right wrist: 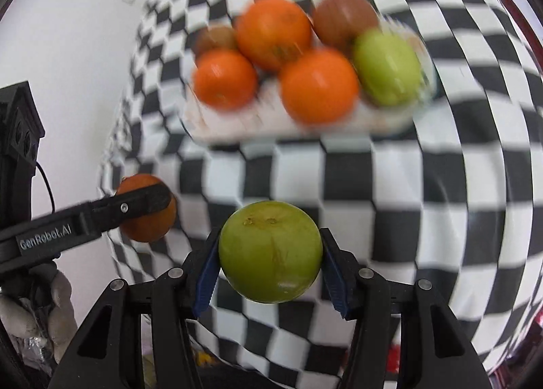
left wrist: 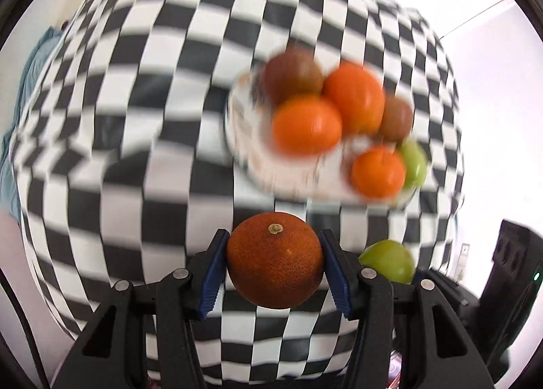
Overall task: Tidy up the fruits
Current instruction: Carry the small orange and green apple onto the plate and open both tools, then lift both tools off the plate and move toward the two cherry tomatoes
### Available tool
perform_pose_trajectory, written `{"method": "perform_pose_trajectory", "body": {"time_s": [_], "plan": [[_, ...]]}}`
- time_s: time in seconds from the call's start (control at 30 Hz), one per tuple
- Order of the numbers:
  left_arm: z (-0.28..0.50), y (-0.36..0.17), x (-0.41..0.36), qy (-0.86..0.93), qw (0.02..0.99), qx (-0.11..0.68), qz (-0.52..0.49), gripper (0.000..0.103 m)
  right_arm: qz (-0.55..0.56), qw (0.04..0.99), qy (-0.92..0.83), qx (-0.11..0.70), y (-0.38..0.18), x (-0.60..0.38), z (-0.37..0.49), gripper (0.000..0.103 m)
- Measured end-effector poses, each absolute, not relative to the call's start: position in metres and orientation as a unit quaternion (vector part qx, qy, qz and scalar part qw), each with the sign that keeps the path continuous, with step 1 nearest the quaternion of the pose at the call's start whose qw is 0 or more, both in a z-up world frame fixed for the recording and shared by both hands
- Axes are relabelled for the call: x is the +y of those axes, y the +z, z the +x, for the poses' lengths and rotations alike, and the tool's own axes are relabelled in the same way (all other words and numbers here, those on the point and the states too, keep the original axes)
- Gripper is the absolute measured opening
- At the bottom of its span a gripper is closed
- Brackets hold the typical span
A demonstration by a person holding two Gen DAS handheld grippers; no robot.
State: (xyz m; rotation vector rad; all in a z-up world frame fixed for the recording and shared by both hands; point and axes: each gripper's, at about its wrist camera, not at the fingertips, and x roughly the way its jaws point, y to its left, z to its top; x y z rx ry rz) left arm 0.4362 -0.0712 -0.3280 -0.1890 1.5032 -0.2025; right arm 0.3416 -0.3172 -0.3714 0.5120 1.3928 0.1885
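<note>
A dark reddish-brown, rough-skinned round orange [left wrist: 275, 260], stem scar up, sits clamped between the blue ribbed pads of the left tongs [left wrist: 273, 267], held above the desk draped in a black-and-white checkered cloth [left wrist: 135, 117]. The right tongs [right wrist: 269, 260] are closed on a smooth round green fruit [right wrist: 270, 251], likewise held clear of the cloth. Farther back on the desk, a pale patterned plate [left wrist: 244, 138] carries a blurred heap of bright orange fruits [left wrist: 307, 124], brownish ones and a green one.

The left wrist view shows the green fruit only as a sliver beside its own tongs, and blue fabric at the cloth's far edges. The right wrist view alone shows the left tongs from the side, a black finger across the dark orange, with white lettering reading "GenRobot.AI" [right wrist: 45, 236] on the arm, and a hand in a grey glove [right wrist: 40, 314] beneath it.
</note>
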Motion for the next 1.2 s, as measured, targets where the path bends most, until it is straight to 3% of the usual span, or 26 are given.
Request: {"method": "perform_pose_trajectory", "body": {"time_s": [0.27, 0.53, 0.6, 0.67, 0.73, 0.77, 0.83, 1.2], "plan": [[0.515, -0.333, -0.046, -0.08, 0.71, 0.695, -0.077, 0.051, 0.25, 0.733, 0.066, 0.629, -0.375, -0.304, 0.403, 0.058], [0.532, -0.364, -0.045, -0.079, 0.675, 0.73, -0.077, 0.052, 0.261, 0.73, 0.03, 0.631, -0.398, -0.291, 0.43, 0.058], [0.53, -0.368, -0.047, -0.083, 0.668, 0.735, -0.077, 0.062, 0.266, 0.73, 0.019, 0.63, -0.401, -0.292, 0.433, 0.058], [0.531, -0.365, -0.051, -0.083, 0.678, 0.727, -0.064, 0.098, 0.271, 0.729, 0.015, 0.628, -0.401, -0.292, 0.434, 0.064], [0.53, -0.358, -0.05, -0.086, 0.69, 0.717, -0.059, 0.1, 0.281, 0.731, 0.02, 0.622, -0.397, -0.29, 0.433, 0.081], [0.53, -0.355, -0.05, -0.084, 0.694, 0.713, -0.056, 0.1, 0.278, 0.733, 0.016, 0.62, -0.394, -0.29, 0.433, 0.083], [0.53, -0.346, -0.049, -0.082, 0.703, 0.705, -0.049, 0.1, 0.26, 0.743, 0.007, 0.617, -0.384, -0.288, 0.43, 0.095], [0.484, -0.304, -0.044, -0.057, 0.754, 0.655, 0.006, 0.1, 0.139, 0.784, -0.061, 0.602, -0.328, -0.311, 0.416, 0.097]]}}
